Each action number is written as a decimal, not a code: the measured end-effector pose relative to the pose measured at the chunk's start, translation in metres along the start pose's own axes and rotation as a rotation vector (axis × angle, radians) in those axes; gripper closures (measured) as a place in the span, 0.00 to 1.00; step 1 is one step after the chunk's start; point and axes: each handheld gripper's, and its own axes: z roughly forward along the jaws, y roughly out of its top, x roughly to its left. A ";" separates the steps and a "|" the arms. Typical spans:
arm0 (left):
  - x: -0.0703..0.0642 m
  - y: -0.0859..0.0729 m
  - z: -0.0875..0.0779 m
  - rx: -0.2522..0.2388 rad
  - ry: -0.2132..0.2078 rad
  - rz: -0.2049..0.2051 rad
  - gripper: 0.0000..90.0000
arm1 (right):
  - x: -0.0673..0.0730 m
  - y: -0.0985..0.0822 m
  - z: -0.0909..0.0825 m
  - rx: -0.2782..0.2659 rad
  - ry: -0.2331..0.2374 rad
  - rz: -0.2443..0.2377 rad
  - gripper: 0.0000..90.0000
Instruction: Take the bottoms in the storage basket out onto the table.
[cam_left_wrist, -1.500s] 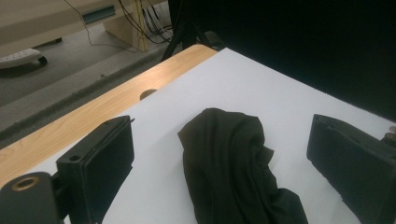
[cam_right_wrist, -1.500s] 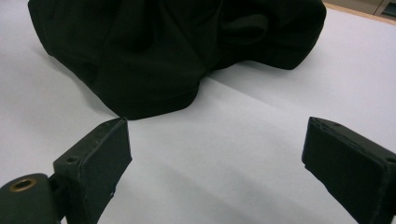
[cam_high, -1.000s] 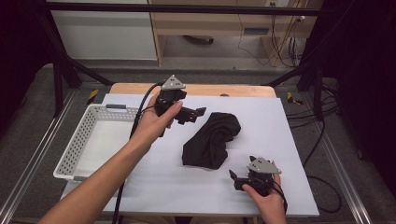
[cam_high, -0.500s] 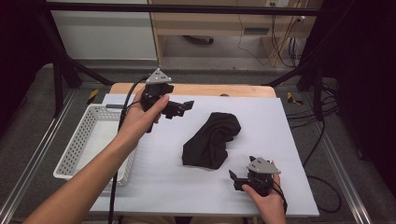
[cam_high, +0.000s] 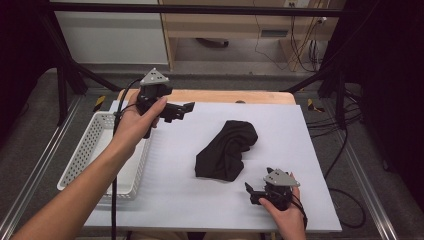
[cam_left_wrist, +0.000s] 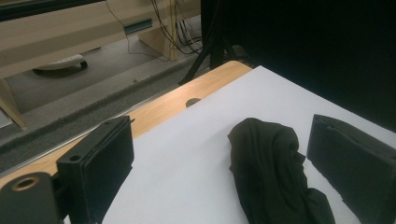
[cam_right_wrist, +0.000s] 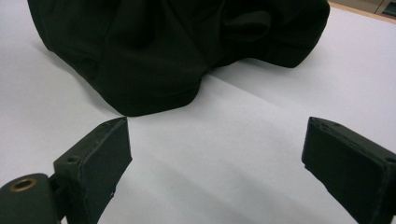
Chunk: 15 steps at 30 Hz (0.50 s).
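A crumpled black cloth (cam_high: 227, 150) lies near the middle of the white table sheet (cam_high: 300, 140). My left gripper (cam_high: 186, 108) is held above the table's far left, open and empty, pointing right toward the cloth (cam_left_wrist: 273, 172). Its jaws stand wide apart in the left gripper view. My right gripper (cam_high: 252, 192) rests low near the front right, just below the cloth's near edge, open with nothing between its jaws. The cloth (cam_right_wrist: 173, 51) lies a short way ahead of them in the right gripper view.
A white mesh basket (cam_high: 85, 150) sits at the table's left edge, under the left forearm. A wooden strip (cam_high: 250, 97) runs along the far edge, with a small hole (cam_left_wrist: 192, 101) in it. Cables (cam_high: 340, 120) hang off the right side.
My left gripper has drawn back to the left and slightly farther from the cloth, staying open. The right gripper and the cloth have not moved.
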 end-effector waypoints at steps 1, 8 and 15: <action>0.001 0.000 -0.001 -0.001 0.002 -0.002 0.08 | 0.000 0.000 0.000 -0.002 -0.001 0.002 0.09; 0.011 0.002 -0.010 -0.027 0.008 -0.024 0.08 | 0.000 0.000 -0.001 -0.002 -0.003 0.004 0.09; 0.019 0.003 -0.017 -0.039 0.020 -0.041 0.08 | 0.000 0.000 -0.001 -0.003 -0.002 0.005 0.09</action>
